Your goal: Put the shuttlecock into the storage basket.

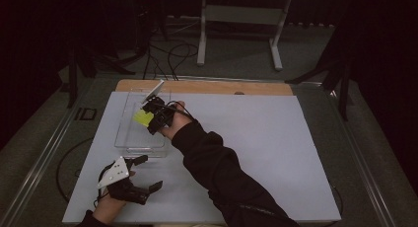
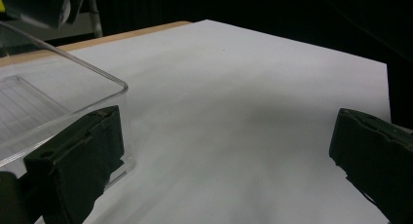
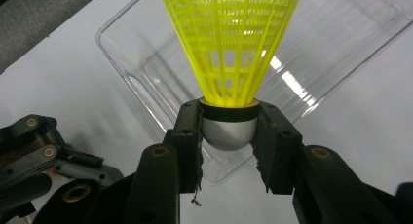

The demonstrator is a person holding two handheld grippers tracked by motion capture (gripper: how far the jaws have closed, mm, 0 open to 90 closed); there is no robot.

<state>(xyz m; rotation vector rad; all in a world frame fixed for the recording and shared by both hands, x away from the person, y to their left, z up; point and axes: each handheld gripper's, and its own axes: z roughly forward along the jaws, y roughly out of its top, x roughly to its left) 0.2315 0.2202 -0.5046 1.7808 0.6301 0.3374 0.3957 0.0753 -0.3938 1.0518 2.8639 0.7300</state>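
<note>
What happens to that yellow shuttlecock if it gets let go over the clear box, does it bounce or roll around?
The shuttlecock is probably very light: its skirt is open plastic mesh. The rounded silver head, pinched by the right gripper, looks heavier, so it would likely land head first. Lying on its side in the clear box, its cone shape would probably curl round, not roll far.

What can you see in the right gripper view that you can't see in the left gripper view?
The right gripper view has the yellow shuttlecock, its silver-grey rounded base pinched between the right gripper. It hangs over the clear plastic box, and the left gripper peeks in at the lower left. The left gripper view has the left gripper's own jaws standing wide apart with nothing between them, one beside the box's corner, plus a strip of wooden table edge. Both views share the clear box and the white sheet it sits on.
</note>
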